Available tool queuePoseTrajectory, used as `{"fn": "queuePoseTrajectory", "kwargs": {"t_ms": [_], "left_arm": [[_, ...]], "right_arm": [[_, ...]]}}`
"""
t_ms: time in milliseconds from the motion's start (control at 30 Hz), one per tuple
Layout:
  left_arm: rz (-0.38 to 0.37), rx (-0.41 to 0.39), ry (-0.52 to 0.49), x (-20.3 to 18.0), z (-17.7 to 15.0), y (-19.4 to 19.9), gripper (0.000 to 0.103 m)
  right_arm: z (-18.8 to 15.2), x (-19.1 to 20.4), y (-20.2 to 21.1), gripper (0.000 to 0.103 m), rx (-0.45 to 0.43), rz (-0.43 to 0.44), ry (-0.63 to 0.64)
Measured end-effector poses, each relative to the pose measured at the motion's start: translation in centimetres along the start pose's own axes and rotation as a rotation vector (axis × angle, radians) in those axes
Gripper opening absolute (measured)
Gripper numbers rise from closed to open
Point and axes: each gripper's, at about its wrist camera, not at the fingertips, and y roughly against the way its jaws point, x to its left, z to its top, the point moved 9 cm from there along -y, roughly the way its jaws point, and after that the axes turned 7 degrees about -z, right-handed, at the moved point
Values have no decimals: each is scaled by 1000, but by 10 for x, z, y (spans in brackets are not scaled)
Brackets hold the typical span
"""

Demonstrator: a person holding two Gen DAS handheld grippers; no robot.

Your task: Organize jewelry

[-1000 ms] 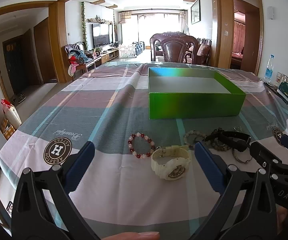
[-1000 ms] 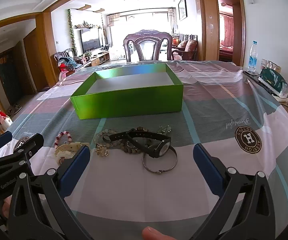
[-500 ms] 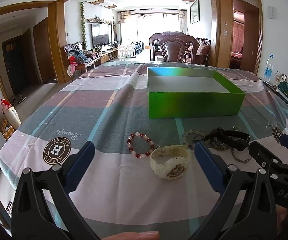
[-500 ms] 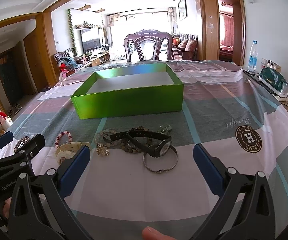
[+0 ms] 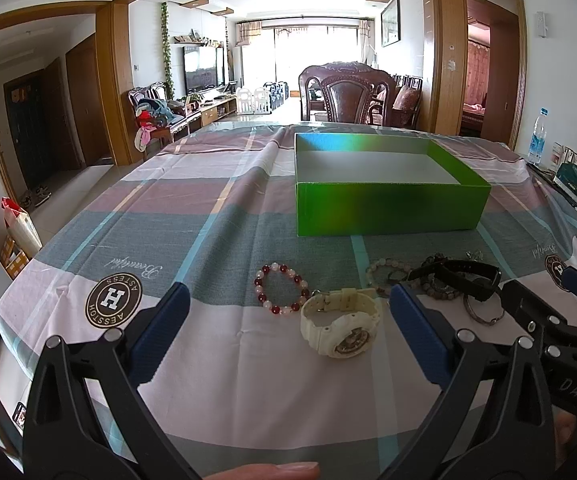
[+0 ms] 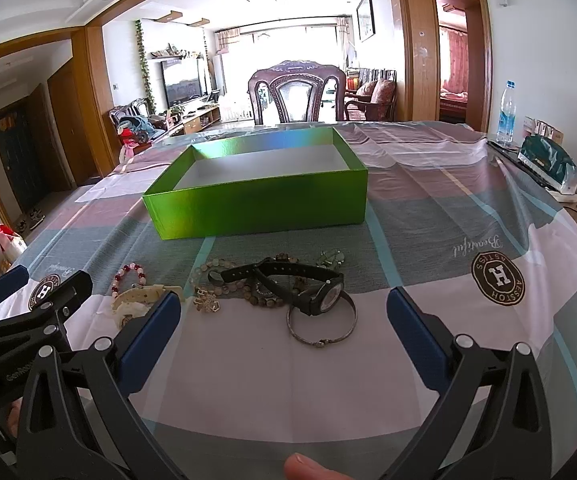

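Observation:
An empty green box (image 5: 388, 208) (image 6: 256, 204) stands on the checked tablecloth. In front of it lie a red-and-white bead bracelet (image 5: 280, 289) (image 6: 128, 274), a cream watch (image 5: 340, 326) (image 6: 136, 300), a black watch (image 6: 288, 284) (image 5: 464, 280), a silver bangle (image 6: 322, 322), brown and pale bead bracelets (image 6: 256, 294) and a small brooch (image 6: 207, 301). My left gripper (image 5: 288, 328) is open, just short of the cream watch. My right gripper (image 6: 284, 328) is open, just short of the bangle. Both are empty.
A water bottle (image 6: 506, 114) and a teal packet (image 6: 548, 164) stand at the table's right edge. A carved wooden chair (image 6: 298, 94) stands behind the far edge. The tablecloth (image 5: 168, 220) left of the box is bare.
Both views shift only slightly; the left gripper has crept a little toward the cream watch. Nothing was grasped or moved.

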Motion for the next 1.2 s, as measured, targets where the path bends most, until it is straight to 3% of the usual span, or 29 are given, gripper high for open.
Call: {"fn": "queuePoseTrajectory", "kwargs": {"t_ms": [1200], "left_arm": [[0,7,1,0,-7,-1,99]], "right_arm": [[1,4,1,101,-2,8,20]]}}
